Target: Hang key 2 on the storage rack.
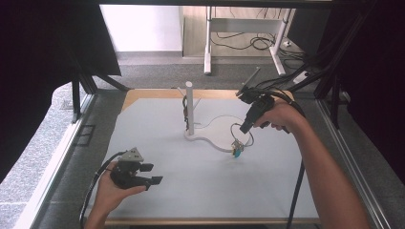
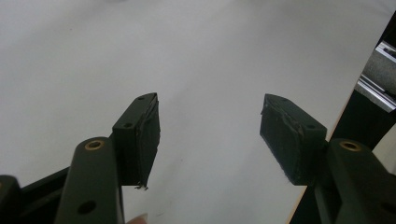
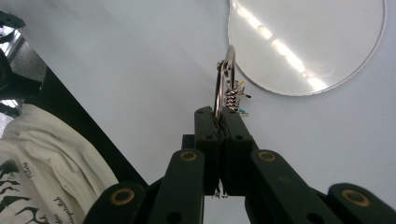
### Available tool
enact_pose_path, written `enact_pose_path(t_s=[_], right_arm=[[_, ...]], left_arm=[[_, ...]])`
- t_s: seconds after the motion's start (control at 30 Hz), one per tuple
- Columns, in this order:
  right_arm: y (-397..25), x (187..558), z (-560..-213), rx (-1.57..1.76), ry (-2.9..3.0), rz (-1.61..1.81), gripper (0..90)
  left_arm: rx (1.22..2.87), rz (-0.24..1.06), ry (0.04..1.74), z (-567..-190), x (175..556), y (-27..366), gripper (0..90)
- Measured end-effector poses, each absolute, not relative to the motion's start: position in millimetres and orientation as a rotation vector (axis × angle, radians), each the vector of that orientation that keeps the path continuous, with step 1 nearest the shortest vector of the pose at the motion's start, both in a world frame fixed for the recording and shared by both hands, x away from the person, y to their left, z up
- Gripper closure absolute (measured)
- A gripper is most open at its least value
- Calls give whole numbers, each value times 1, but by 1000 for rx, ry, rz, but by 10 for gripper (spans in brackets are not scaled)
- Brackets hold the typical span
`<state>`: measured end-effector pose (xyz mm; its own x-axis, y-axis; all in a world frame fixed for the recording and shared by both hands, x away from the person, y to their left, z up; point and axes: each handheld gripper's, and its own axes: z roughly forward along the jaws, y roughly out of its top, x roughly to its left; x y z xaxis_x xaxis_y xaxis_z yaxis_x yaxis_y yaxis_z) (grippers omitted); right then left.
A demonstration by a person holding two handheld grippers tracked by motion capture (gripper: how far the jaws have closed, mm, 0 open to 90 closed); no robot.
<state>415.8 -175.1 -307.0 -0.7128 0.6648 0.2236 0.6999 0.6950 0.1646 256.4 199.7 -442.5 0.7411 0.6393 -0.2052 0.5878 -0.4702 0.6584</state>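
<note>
Metal key ring [image 3: 219, 88], one, in right claw [image 3: 218, 122]

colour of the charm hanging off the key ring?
Blue-teal with some yellow, on the metal key ring's small charm; clearest in the high view.

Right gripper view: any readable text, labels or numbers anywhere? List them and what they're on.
White shirt, lower left of the right gripper view: dark print with small lettering, too small and blurred to read.
Key ring and its charms: no legible marking.
No readable text anywhere else in that view.
</note>
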Motion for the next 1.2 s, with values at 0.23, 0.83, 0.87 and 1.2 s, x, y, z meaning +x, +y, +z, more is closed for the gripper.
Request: enact_pose_path(t_s=[0.23, 0.83, 0.87, 1.2], right_arm=[[-169, 421, -302, -1125, -2755, -370, 876], [-144, 439, -287, -1126, -2778, -373, 876], [-143, 440, -287, -1124, -2781, -372, 876], [-132, 453, -284, -1133, -2793, -350, 878]], left_arm=[[2198, 89, 917, -442, 256, 201, 381], [2178, 84, 922, -441, 256, 204, 381], [2177, 84, 922, -441, 256, 204, 381], [2156, 67, 916, -439, 257, 206, 381]])
